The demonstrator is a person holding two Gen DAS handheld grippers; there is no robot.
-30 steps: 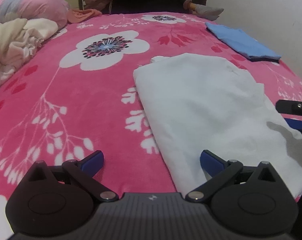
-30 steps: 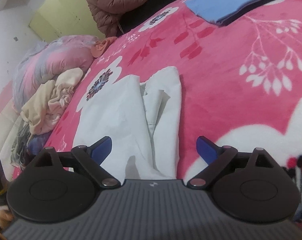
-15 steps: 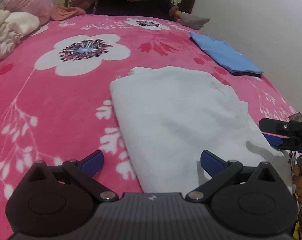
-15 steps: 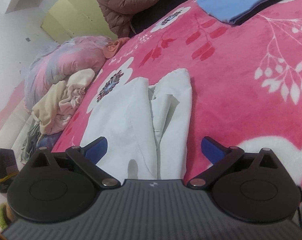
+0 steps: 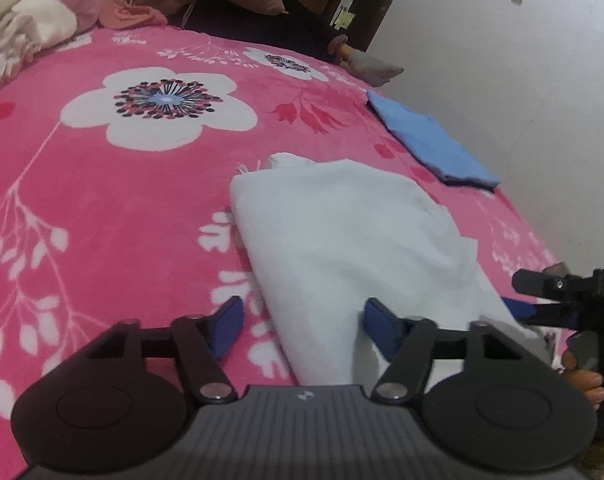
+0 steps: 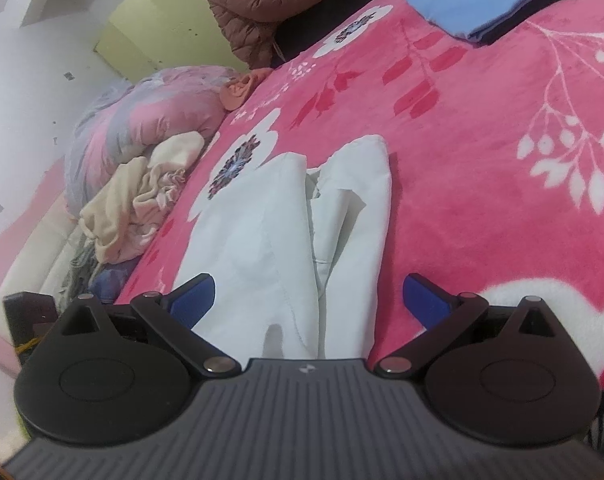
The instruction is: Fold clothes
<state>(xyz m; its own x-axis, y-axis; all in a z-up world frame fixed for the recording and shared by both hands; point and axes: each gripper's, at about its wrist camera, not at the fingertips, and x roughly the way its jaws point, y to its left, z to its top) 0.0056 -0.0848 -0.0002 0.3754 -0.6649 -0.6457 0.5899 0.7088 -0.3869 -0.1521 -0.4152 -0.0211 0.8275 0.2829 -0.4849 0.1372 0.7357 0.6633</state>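
My left gripper (image 5: 299, 326) has just been closing around the white garment's (image 5: 342, 240) near edge at lower centre, not yet pinching; my right gripper (image 6: 308, 298) waits wide open to take the other corner.

Right claw (image 6: 308, 300) is spread wide over the near end of the white garment (image 6: 261, 240), half-folded on the pink floral blanket (image 6: 482, 160). Blue folded clothes (image 6: 494, 4) sit far back, crumpled cream laundry (image 6: 141, 200) off left.

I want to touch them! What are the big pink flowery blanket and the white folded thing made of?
The pink flowered blanket looks like plush fleece: its surface is fuzzy and matte, with soft-edged print. The white folded garment looks like thin woven cotton, smooth and matte, with stitched seams and crisp creases; the exact fibre cannot be told.
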